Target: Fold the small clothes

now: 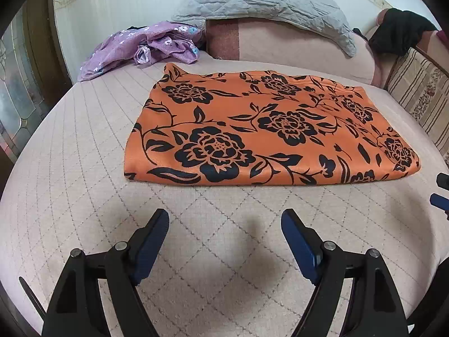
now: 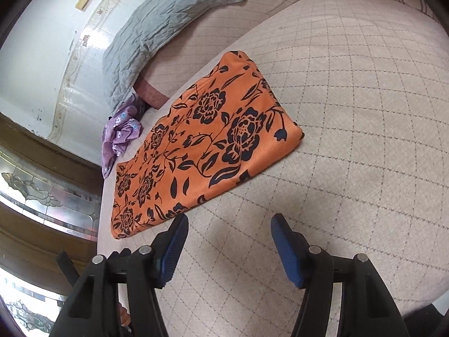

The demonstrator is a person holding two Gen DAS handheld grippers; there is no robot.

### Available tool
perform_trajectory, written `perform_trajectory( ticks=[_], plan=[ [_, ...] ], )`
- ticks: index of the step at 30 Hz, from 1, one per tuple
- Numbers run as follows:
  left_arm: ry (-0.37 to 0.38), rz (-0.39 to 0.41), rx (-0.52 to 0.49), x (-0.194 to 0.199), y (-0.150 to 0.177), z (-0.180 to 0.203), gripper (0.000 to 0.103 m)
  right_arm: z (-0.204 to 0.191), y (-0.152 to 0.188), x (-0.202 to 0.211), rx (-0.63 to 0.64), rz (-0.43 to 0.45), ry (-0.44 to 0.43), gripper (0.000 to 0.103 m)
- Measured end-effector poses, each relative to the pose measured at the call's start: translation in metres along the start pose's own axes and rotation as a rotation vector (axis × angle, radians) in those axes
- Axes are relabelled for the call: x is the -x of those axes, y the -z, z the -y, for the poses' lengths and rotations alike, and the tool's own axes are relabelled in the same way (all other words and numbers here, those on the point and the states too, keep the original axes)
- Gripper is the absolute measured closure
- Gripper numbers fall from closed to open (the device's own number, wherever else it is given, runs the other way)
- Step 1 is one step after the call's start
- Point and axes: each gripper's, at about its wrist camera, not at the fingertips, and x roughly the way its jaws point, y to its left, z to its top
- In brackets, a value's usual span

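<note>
An orange garment with black flowers [image 1: 261, 129] lies folded flat in a rectangle on the quilted bed [image 1: 84, 146]. It also shows in the right wrist view [image 2: 202, 146]. My left gripper [image 1: 224, 219] is open and empty, hovering over the bed short of the garment's near edge. My right gripper [image 2: 228, 224] is open and empty, close to the garment's near corner without touching it. The right gripper's blue fingertips [image 1: 440, 196] show at the right edge of the left wrist view.
A crumpled purple flowered garment [image 1: 146, 45] lies at the bed's far left corner, also in the right wrist view [image 2: 120, 134]. A grey quilted pillow [image 1: 263, 2] rests on a pink bolster behind. A black cloth [image 1: 398, 31] and striped cushion [image 1: 421, 90] sit far right.
</note>
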Motion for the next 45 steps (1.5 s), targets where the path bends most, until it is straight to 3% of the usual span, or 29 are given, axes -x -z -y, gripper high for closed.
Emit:
perform_trajectory(
  ticks=[7, 13, 23, 29, 36, 45],
  plan=[
    [-0.002, 0.065, -0.015, 0.012, -0.001, 0.003, 0.020, -0.002, 0.000, 0.002, 0.002, 0.014, -0.024, 0.037],
    [-0.007, 0.044, -0.007, 0.008, -0.002, 0.004, 0.016, -0.002, 0.001, -0.002, 0.005, 0.005, -0.029, 0.037],
    [0.074, 0.058, 0.057, 0.012, -0.008, -0.001, 0.016, -0.002, 0.003, -0.017, 0.001, -0.027, -0.029, 0.037],
    [0.195, 0.027, 0.244, 0.005, -0.014, -0.020, 0.016, -0.002, 0.005, -0.030, -0.021, -0.053, -0.079, 0.036],
    [0.312, -0.098, 0.490, -0.025, -0.011, -0.048, 0.016, 0.013, 0.006, -0.039, -0.160, -0.034, -0.169, 0.030],
    [0.319, -0.087, 0.690, -0.047, -0.024, -0.078, 0.016, 0.020, -0.007, -0.059, -0.232, -0.020, -0.204, 0.028]
  ],
)
